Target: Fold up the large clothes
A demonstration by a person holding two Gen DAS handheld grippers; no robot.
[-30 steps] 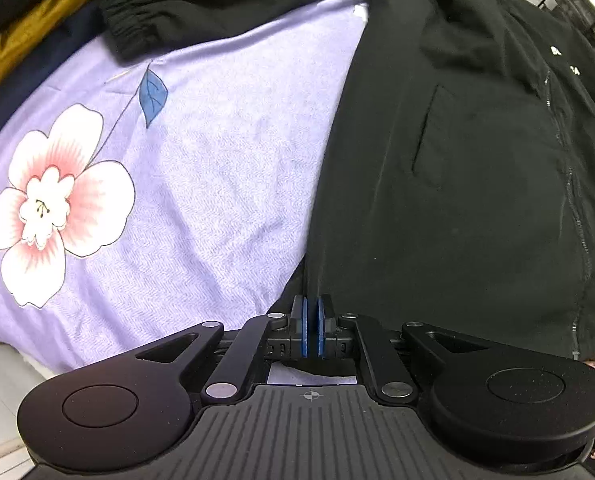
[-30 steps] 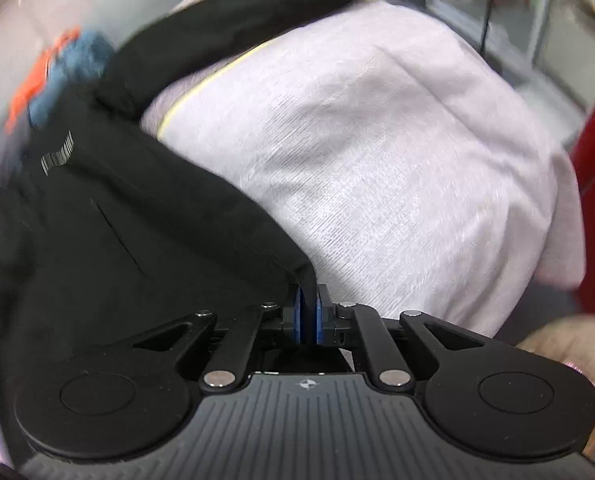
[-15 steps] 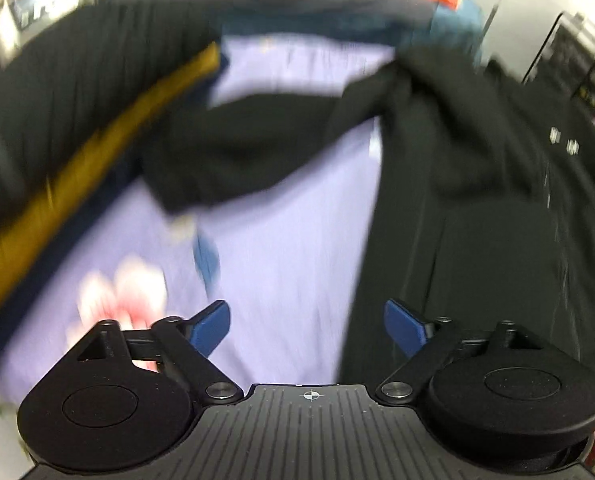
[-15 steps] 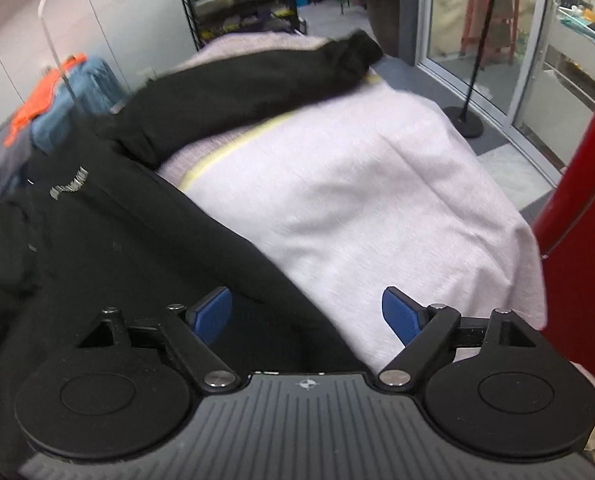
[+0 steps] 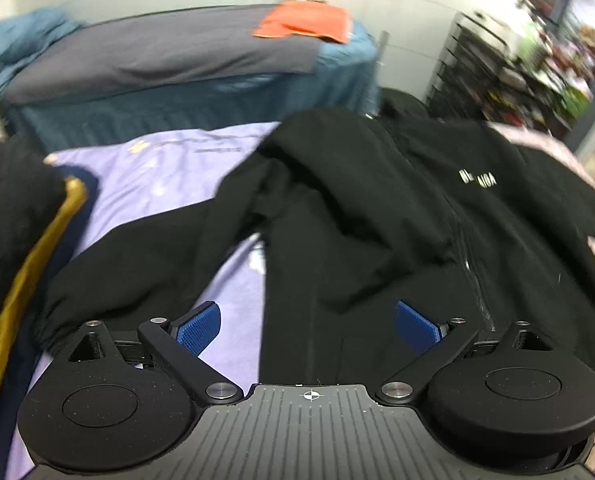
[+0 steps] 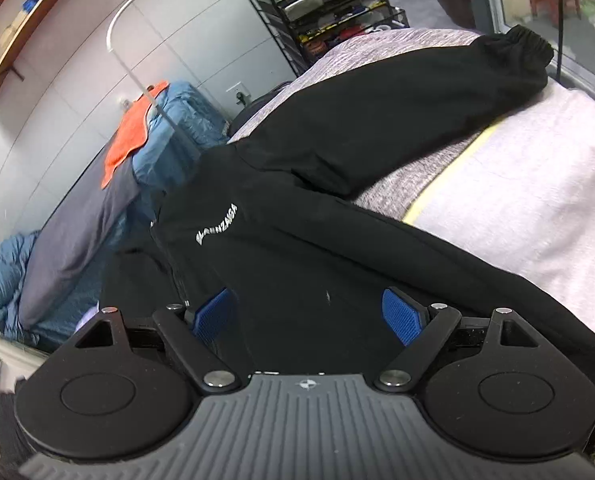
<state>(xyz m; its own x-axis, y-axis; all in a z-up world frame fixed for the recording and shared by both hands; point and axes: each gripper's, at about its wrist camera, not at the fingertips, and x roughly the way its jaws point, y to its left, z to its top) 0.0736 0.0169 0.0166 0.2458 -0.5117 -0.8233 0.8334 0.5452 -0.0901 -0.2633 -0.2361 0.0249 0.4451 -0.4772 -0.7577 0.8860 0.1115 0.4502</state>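
Both the left tongs (image 5: 308, 326) and right tongs (image 6: 308, 314) have just released the black jacket (image 6: 337, 240) hem and lifted above it, so the laying-out is done and sleeve folding comes next.

Bare lilac floral bedsheet (image 5: 145, 184) free at bed's left side, bounded by black-and-mustard garment pile (image 5: 13, 240) at left edge. Spread black zip jacket (image 5: 377, 220) covers centre; its sleeve (image 6: 397, 116) crosses the pale blanket (image 6: 537, 200).
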